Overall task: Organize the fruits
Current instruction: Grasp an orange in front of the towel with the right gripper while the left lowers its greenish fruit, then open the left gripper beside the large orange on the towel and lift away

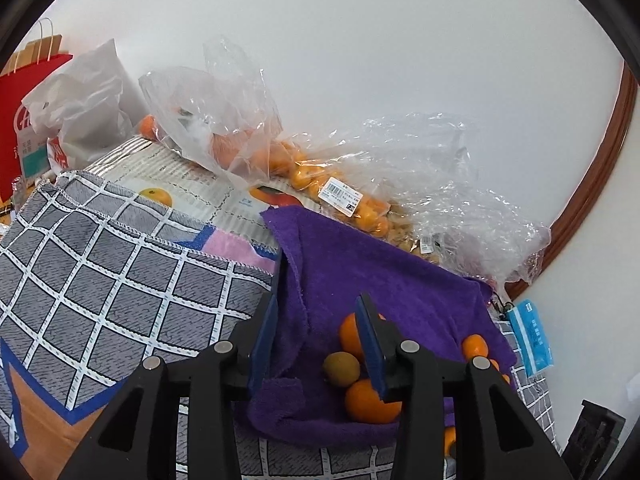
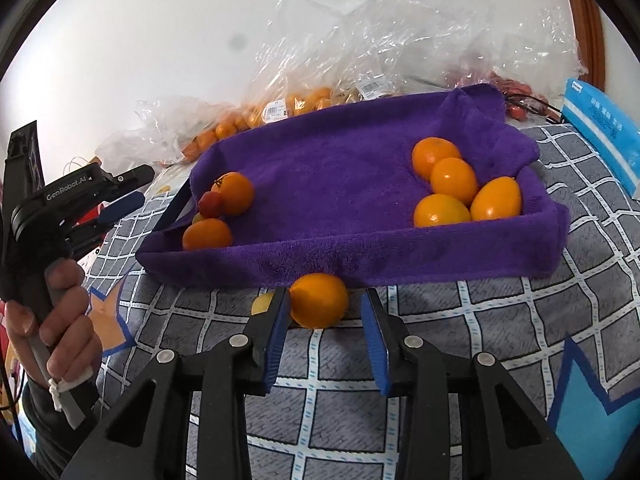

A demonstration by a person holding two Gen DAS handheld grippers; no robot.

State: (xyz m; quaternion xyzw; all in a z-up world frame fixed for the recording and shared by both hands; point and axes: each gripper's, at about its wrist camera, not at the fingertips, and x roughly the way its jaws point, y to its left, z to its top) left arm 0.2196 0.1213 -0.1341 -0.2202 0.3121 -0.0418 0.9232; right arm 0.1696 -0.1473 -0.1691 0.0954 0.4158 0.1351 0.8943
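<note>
A purple towel [image 2: 360, 160] lines a shallow tray on the checked cloth. Several oranges [image 2: 452, 184] sit in its right corner. In its left corner lie two oranges [image 2: 236, 194] and a small red fruit [image 2: 211, 204]. One loose orange [image 2: 320, 308] lies on the cloth against the tray's front edge. My right gripper [image 2: 324, 296] straddles it: the left pad touches it, and a sliver of cloth shows before the right pad. My left gripper [image 1: 316, 304] hovers open over the tray's left corner, above two oranges [image 1: 370, 400] and a greenish fruit [image 1: 341, 369]. It holds nothing.
Clear plastic bags of small oranges [image 1: 304, 172] and crumpled wrap [image 2: 400, 32] pile up behind the tray by the wall. A blue tissue pack [image 2: 604, 136] lies at the right. A person's hand [image 2: 60, 320] holds the left gripper [image 2: 138, 186]. Paper bags [image 1: 28, 92] stand far left.
</note>
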